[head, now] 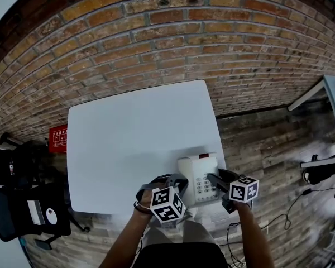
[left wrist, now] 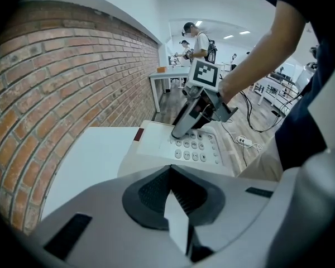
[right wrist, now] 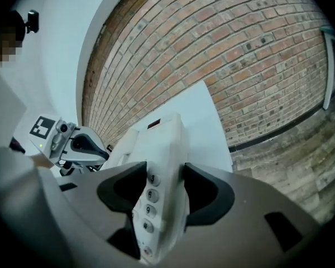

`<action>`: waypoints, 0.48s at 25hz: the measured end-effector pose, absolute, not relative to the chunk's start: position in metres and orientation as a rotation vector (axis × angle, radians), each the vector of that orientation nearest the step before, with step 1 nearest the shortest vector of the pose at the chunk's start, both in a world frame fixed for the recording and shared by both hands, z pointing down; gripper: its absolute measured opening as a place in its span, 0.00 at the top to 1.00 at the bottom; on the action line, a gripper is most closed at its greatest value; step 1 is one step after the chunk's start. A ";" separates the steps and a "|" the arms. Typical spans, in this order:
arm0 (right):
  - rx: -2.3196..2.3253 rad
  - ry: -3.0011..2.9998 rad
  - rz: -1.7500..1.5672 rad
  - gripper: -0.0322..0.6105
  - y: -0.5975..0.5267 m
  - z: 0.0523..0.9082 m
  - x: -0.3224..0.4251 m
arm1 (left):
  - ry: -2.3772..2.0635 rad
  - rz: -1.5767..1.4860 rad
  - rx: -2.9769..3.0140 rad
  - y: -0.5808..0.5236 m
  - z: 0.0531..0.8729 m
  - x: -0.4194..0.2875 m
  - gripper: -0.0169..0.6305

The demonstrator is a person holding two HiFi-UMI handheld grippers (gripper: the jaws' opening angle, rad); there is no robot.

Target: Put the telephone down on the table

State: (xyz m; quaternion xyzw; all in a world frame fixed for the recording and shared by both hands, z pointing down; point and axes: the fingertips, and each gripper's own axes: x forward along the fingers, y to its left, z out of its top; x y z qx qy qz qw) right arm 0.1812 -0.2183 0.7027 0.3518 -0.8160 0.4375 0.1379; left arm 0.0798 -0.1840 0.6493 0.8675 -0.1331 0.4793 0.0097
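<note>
Left gripper [head: 177, 180]: held at the near left side of the telephone [head: 200, 175], over the near edge of the counter [head: 128, 138]. Its fingers are pressed together, and a pale sliver at their seam cannot be identified.
Right gripper [head: 213, 178]: brought in from the right. Its fingers are pinched on the telephone's right flank, with a column of keys [right wrist: 149, 197] seen between them.
Telephone's place: at the counter's near right corner, close to both edges. Whether the base is fully rested or just raised cannot be told.
Long axis: laid from the near edge towards the far edge, roughly along the right edge. It is crossed by the right fingers.
Bearing: the body lies between the two grippers, and only the right one is clearly seen to clamp it.
Step judged: the set-down is nearly complete. The right fingers are to be spread once the base is flat.
Risk: with so little margin at the corner, a slip over the edge is possible.
</note>
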 end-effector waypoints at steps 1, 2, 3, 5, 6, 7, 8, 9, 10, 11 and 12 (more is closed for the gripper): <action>1.017 -2.350 1.253 0.61 -0.218 0.703 0.181 | -0.413 1.498 2.710 -0.184 0.649 0.080 0.96; 1.014 -2.344 1.243 0.61 -0.219 0.703 0.181 | -0.414 1.493 2.710 -0.185 0.649 0.080 0.96; 1.013 -2.338 1.234 0.62 -0.219 0.702 0.181 | -0.416 1.481 2.708 -0.185 0.649 0.080 0.96; 1.020 -2.327 1.218 0.62 -0.220 0.702 0.182 | -0.419 1.468 2.705 -0.186 0.649 0.081 0.96; 1.026 -2.321 1.209 0.62 -0.220 0.701 0.182 | -0.418 1.474 2.706 -0.186 0.649 0.081 0.96; 1.033 -2.315 1.199 0.62 -0.219 0.701 0.182 | -0.417 1.481 2.707 -0.185 0.650 0.081 0.96; 1.039 -2.309 1.187 0.63 -0.219 0.700 0.182 | -0.414 1.482 2.706 -0.185 0.650 0.081 0.96; 1.046 -2.305 1.175 0.64 -0.218 0.699 0.183 | -0.412 1.479 2.704 -0.185 0.650 0.081 0.96; 1.052 -2.303 1.165 0.65 -0.217 0.697 0.183 | -0.410 1.475 2.701 -0.185 0.650 0.080 0.96; 1.058 -2.302 1.155 0.65 -0.217 0.694 0.183 | -0.410 1.474 2.697 -0.185 0.650 0.079 0.96; 1.065 -2.301 1.141 0.66 -0.216 0.691 0.184 | -0.410 1.476 2.693 -0.185 0.650 0.079 0.96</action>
